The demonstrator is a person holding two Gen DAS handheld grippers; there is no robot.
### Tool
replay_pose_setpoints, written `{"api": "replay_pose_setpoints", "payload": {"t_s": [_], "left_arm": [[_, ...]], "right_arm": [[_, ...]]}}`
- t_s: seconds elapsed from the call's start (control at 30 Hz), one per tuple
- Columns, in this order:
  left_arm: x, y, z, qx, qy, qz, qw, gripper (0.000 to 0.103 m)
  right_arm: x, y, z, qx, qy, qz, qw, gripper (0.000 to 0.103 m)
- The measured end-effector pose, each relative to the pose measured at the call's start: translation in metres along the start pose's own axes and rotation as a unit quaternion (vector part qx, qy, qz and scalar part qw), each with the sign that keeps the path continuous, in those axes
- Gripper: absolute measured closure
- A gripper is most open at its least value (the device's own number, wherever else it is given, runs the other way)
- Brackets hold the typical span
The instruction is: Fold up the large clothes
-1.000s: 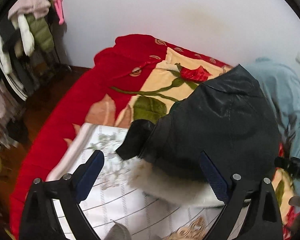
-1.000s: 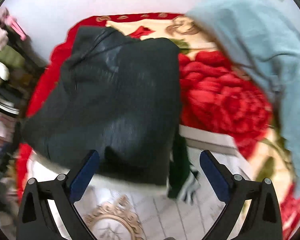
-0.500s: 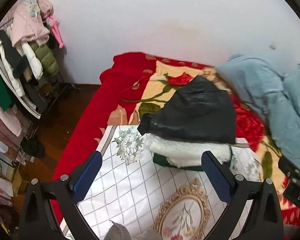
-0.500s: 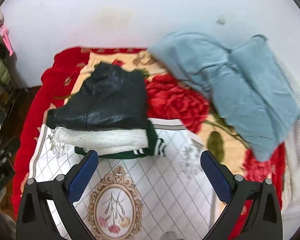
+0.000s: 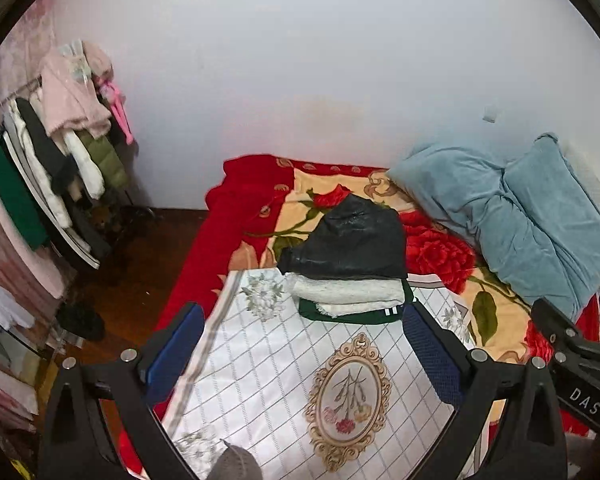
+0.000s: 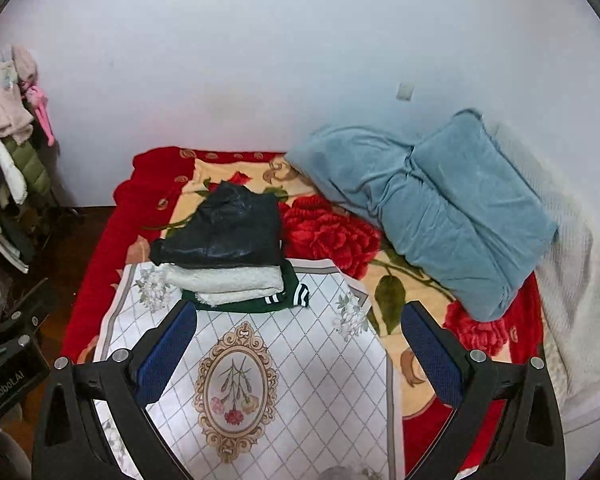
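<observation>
Both wrist views look down along their spread fingers from the bed's near end, well back, sharing the folded stack (image 5: 346, 264) and blue pillows (image 6: 432, 204).

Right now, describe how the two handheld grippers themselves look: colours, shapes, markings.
The left gripper and right gripper match: black angular plastic frames with triangular cut-outs, silver round bolts, and two fingers faced with textured blue pads. White lettering shows on their bodies: "DAS" on the right one, "GenRobot.AI" on the left. No cables or sleeves show.

my left claw (image 5: 300, 354): black frame, two blue bumpy pads, shiny round screws | my right claw (image 6: 300, 354): same black frame, blue pads, silver screws | white letters "DAS" and "GenRobot.AI" on black sides
</observation>
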State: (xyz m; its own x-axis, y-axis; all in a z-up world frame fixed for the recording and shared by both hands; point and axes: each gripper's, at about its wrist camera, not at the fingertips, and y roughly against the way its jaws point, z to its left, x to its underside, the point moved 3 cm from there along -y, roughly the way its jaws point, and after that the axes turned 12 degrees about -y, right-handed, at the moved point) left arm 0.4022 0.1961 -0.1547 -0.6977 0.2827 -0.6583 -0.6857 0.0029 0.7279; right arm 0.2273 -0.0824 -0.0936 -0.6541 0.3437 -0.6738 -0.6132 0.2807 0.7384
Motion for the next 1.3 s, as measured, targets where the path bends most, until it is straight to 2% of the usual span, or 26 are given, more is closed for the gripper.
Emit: {"api": "replay_pose_setpoints", "payload": {"t_s": [0.13, 0.33, 0.63, 1.0, 1.3], "left_arm": [[0.008, 0.036, -0.003, 0.016, 0.006, 0.002, 0.9999, 0.002], [0.016, 0.081, -0.012, 0.015, 0.004, -0.025, 0.9996, 0.002], [0.022, 0.122, -0.022, 0.011, -0.001, -0.059, 0.9982, 0.002], [0.029, 0.139, -0.020, 0.001, 0.013, -0.063, 0.9979, 0.002], [0.029, 0.143, -0.018, -0.011, 0.019, -0.037, 0.9991, 0.002]], "right_arm": [[-0.001, 0.054, -0.012, -0.004, -0.004, -0.021, 1.000, 0.000], [0.004, 0.115, -0.029, -0.013, -0.007, -0.034, 0.999, 0.000], [0.014, 0.180, -0.050, -0.019, -0.012, -0.063, 0.998, 0.000], [0.013, 0.209, -0.061, -0.027, -0.011, -0.077, 0.997, 0.000], [0.010, 0.207, -0.060, -0.049, -0.008, -0.059, 0.997, 0.000]]}}
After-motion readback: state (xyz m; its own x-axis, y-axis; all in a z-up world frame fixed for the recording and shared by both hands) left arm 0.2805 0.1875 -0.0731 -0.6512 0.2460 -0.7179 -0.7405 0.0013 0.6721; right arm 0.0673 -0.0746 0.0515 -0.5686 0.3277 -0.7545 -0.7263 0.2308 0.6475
